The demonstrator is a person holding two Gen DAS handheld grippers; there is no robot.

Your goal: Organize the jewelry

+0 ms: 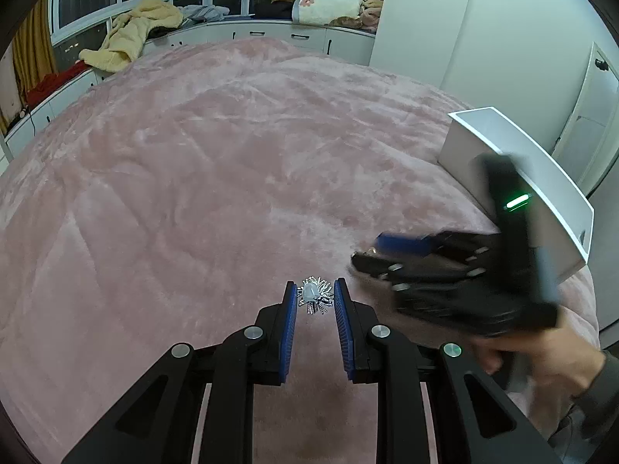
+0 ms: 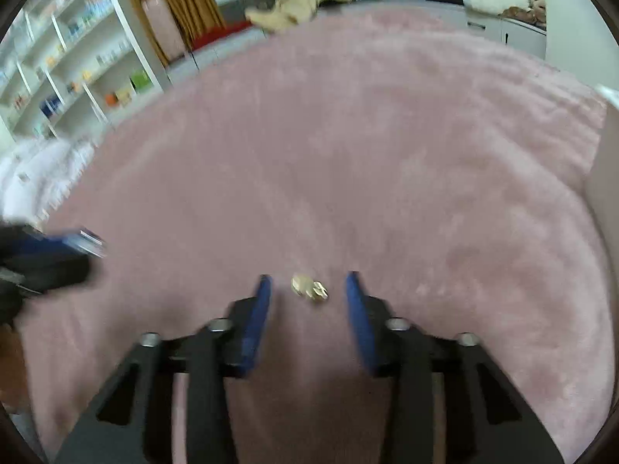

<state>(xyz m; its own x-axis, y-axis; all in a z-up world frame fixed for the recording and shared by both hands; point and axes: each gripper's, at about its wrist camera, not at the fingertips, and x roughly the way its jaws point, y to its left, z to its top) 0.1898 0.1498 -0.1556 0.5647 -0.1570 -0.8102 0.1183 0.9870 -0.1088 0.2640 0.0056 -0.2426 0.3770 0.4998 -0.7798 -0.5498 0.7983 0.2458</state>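
Observation:
A silver spiky brooch [image 1: 316, 295] lies on the pink plush blanket [image 1: 232, 162], between the tips of my left gripper [image 1: 315, 290], which is open around it without clamping. A small gold piece of jewelry [image 2: 309, 288] lies on the blanket [image 2: 348, 154] between the tips of my right gripper [image 2: 308, 284], which is open. In the left wrist view the right gripper [image 1: 363, 249] shows at right, blurred, with the gold piece [image 1: 372, 250] between its fingers. In the right wrist view the left gripper [image 2: 89, 241] shows blurred at the left edge.
A white open box [image 1: 514, 178] stands on the blanket at the right, just behind the right gripper. White cabinets with clothes and a pillow line the far side under the windows. Shelves [image 2: 69, 58] stand at the left in the right wrist view.

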